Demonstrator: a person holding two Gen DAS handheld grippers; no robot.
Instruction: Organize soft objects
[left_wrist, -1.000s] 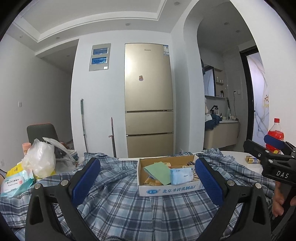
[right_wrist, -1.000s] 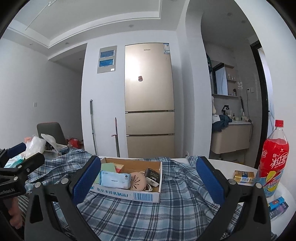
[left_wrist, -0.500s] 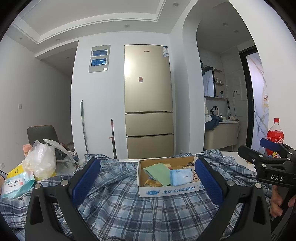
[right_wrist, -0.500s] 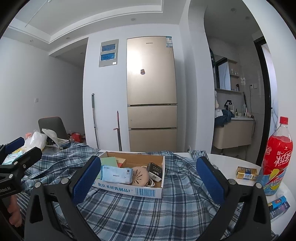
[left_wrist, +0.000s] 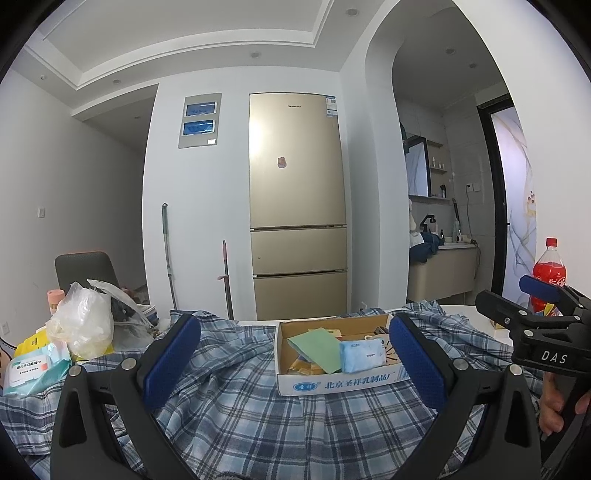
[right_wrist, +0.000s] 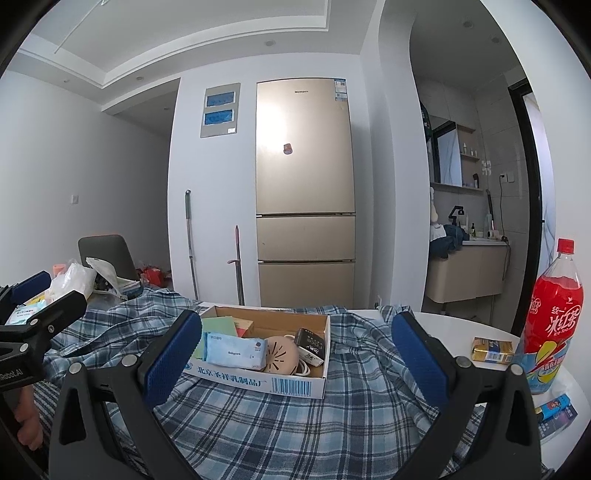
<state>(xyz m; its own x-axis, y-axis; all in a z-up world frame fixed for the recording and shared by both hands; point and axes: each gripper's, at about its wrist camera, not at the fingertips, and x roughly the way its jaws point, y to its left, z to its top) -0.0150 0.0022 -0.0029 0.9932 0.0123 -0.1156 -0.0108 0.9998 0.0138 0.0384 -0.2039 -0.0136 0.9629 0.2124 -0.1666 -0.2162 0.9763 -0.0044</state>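
A blue plaid shirt (left_wrist: 258, 413) lies spread over the round white table (right_wrist: 443, 321); it also shows in the right wrist view (right_wrist: 288, 424). On the shirt stands an open cardboard box (left_wrist: 332, 384) holding a green cloth (left_wrist: 317, 347) and a blue tissue pack (left_wrist: 360, 354); the box (right_wrist: 258, 380) and pack (right_wrist: 234, 350) also show in the right wrist view. My left gripper (left_wrist: 293, 360) is open and empty, held above the shirt in front of the box. My right gripper (right_wrist: 295, 352) is open and empty, also facing the box.
A red drink bottle (right_wrist: 552, 321), a small yellow box (right_wrist: 493, 350) and a blue packet (right_wrist: 554, 404) stand at the table's right. A clear plastic bag (left_wrist: 83, 323) and a wipes pack (left_wrist: 31, 369) lie at the left. A gold fridge (left_wrist: 297, 206) stands behind.
Both grippers have tilted slightly, shifting the views a little. Both stay open and empty. Nothing on the table has moved.
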